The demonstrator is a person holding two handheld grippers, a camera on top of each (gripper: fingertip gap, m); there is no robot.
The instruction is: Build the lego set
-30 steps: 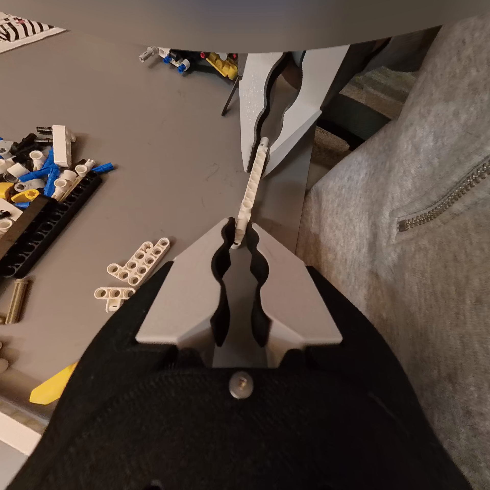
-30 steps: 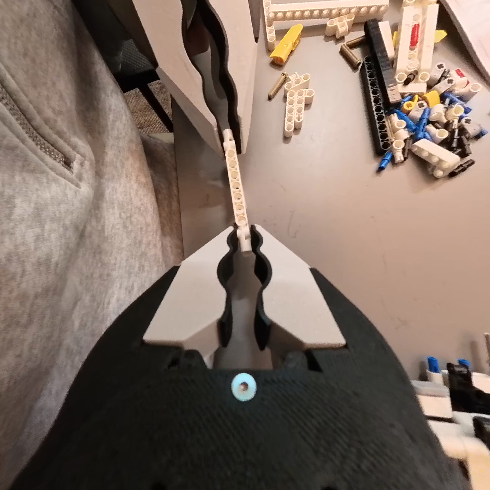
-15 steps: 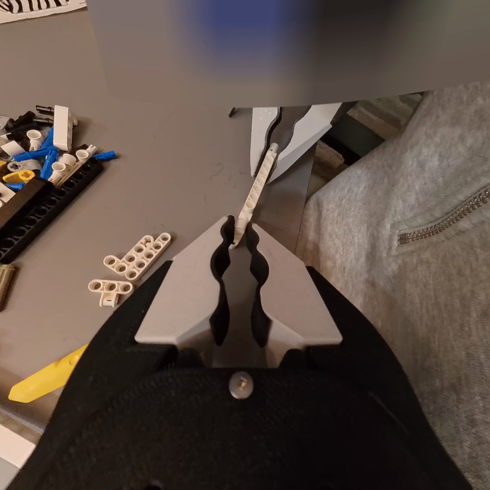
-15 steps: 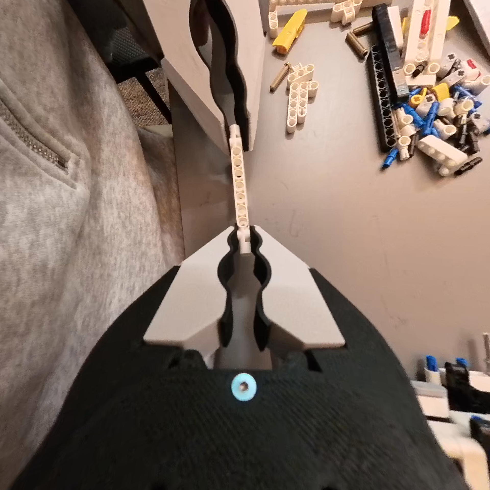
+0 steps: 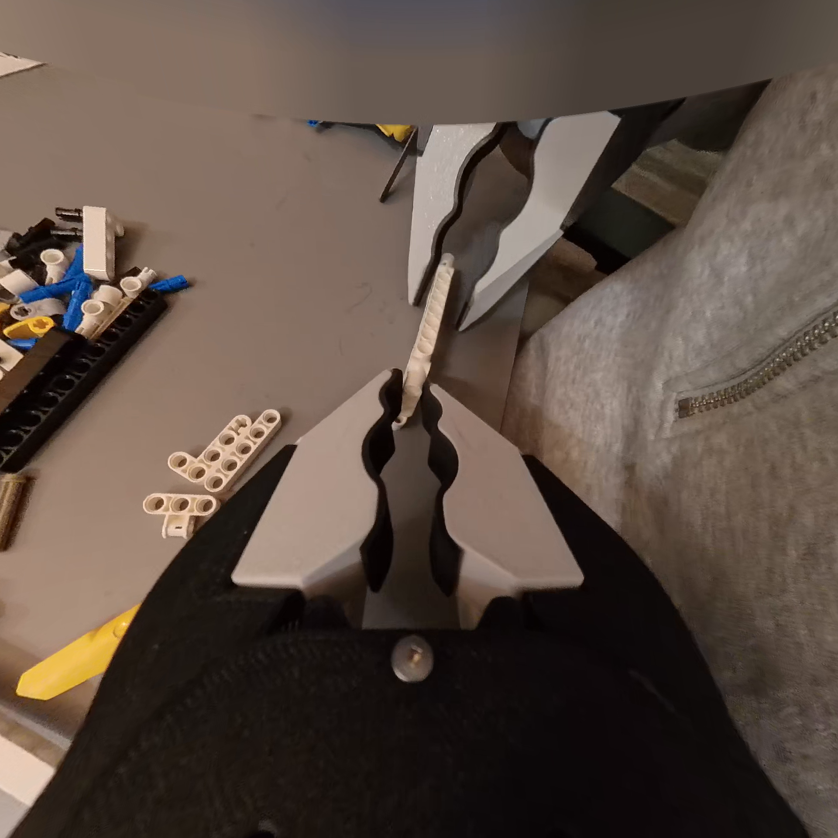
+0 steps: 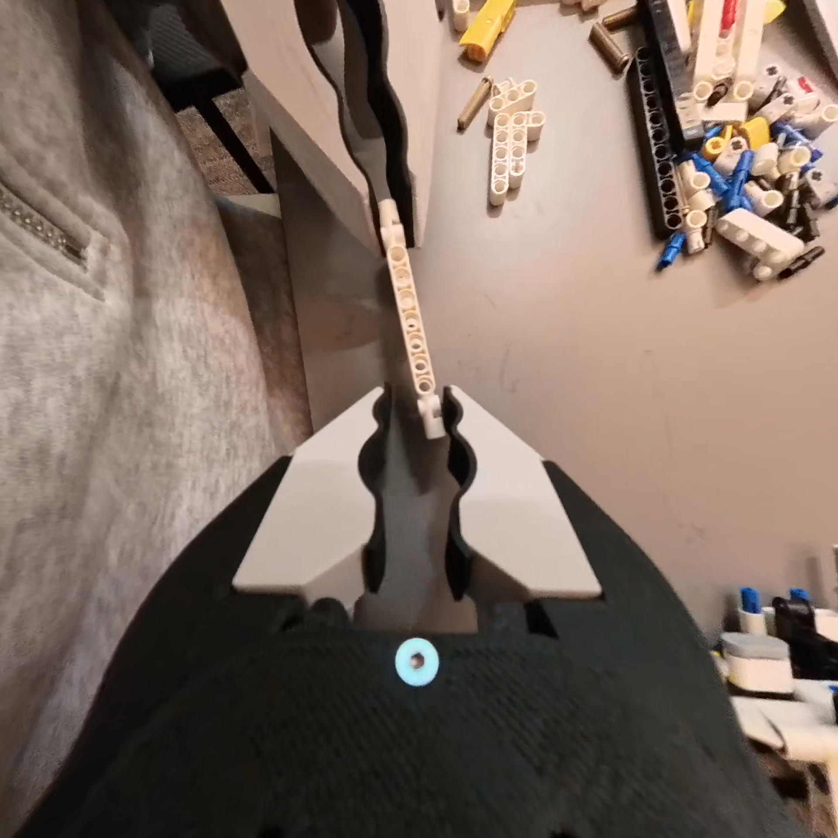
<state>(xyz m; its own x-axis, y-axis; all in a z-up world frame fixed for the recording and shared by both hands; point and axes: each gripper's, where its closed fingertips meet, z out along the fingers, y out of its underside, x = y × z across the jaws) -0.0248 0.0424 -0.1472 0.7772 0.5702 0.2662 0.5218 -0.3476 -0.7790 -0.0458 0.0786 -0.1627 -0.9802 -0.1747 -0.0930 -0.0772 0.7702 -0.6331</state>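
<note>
My left gripper point(image 5: 411, 392) was pinched on one end of a long white beam point(image 5: 430, 324). The beam ran out toward 12 o'clock, over the table point(image 5: 272, 217) edge. At its far end my right gripper point(image 6: 415, 410) stood narrowly parted; the beam's end connector lay against one finger, though blur kept me from saying it was free.

Outward at 9 o'clock in the left view lay two small white angle pieces point(image 5: 226, 453), then a black holed beam point(image 5: 68, 376) beside a heap of loose pins and connectors point(image 5: 59, 290). A yellow piece point(image 5: 77, 657) sat at 8 o'clock.

I judged the build barely begun: one beam in hand with a connector on each end, nearly all parts unjoined.
</note>
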